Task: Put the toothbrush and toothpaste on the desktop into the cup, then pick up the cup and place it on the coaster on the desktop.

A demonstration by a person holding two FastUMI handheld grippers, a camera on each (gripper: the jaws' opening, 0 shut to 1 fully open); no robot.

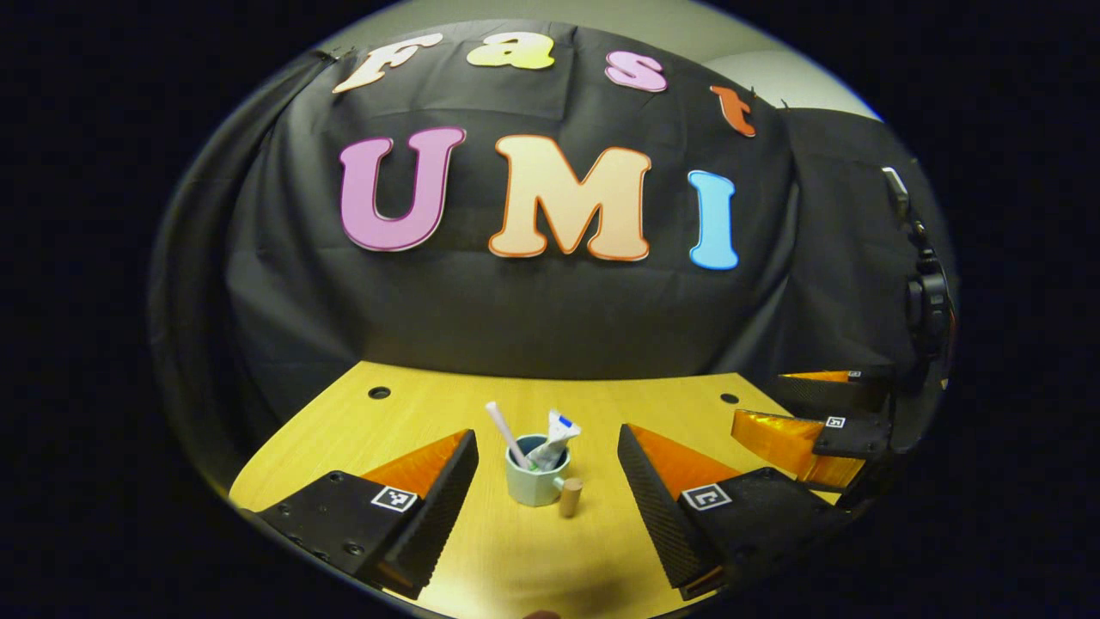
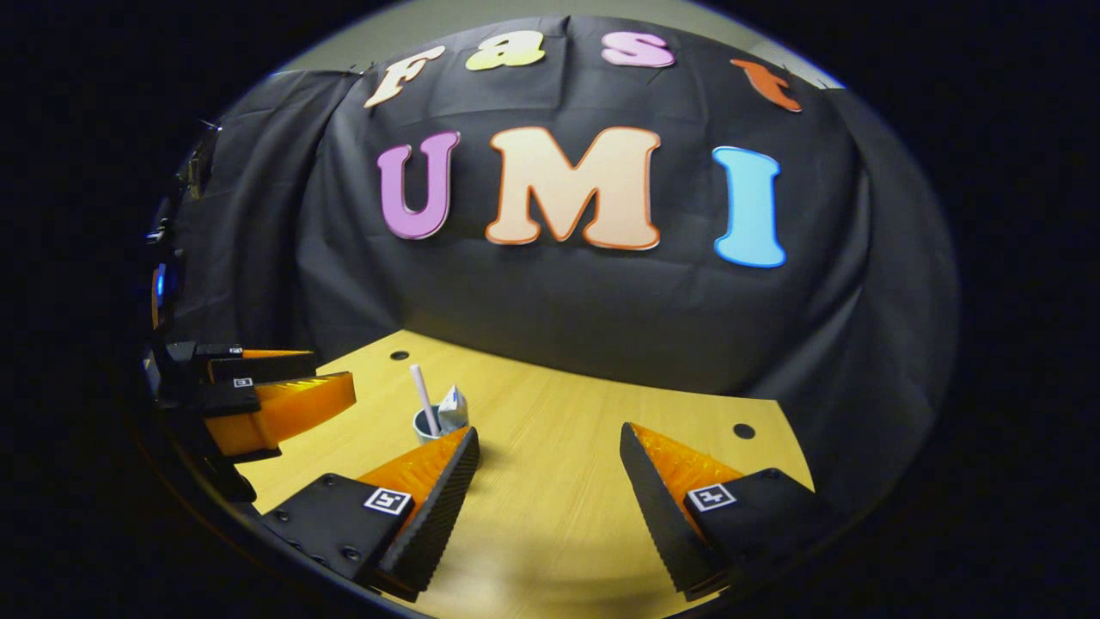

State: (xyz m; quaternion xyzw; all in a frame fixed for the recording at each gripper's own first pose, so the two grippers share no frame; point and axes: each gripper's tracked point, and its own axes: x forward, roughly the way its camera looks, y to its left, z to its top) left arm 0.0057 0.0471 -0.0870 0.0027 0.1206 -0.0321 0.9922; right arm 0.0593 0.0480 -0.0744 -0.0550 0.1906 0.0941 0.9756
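A pale green cup (image 1: pixel 534 487) with a wooden handle (image 1: pixel 571 497) stands upright on the wooden desktop (image 1: pixel 533 559). A white toothbrush (image 1: pixel 505 432) and a toothpaste tube (image 1: pixel 556 438) stick out of its top. My left gripper (image 1: pixel 546 437) is open, and the cup sits a little ahead, between the lines of its two fingers, touching neither. In the right gripper view, the cup (image 2: pixel 423 425) with the toothbrush (image 2: pixel 423 394) and tube (image 2: pixel 453 407) stands left of centre, partly hidden behind the near finger. My right gripper (image 2: pixel 548 432) is open over bare desktop.
The black cloth wall closes the back and sides of the desktop. Small round holes (image 1: pixel 379 392) (image 1: pixel 729 398) mark its far corners. The right gripper (image 1: pixel 803 430) hovers at the desk's right edge in the left gripper view; the left gripper (image 2: pixel 275 400) shows at the left in the right gripper view.
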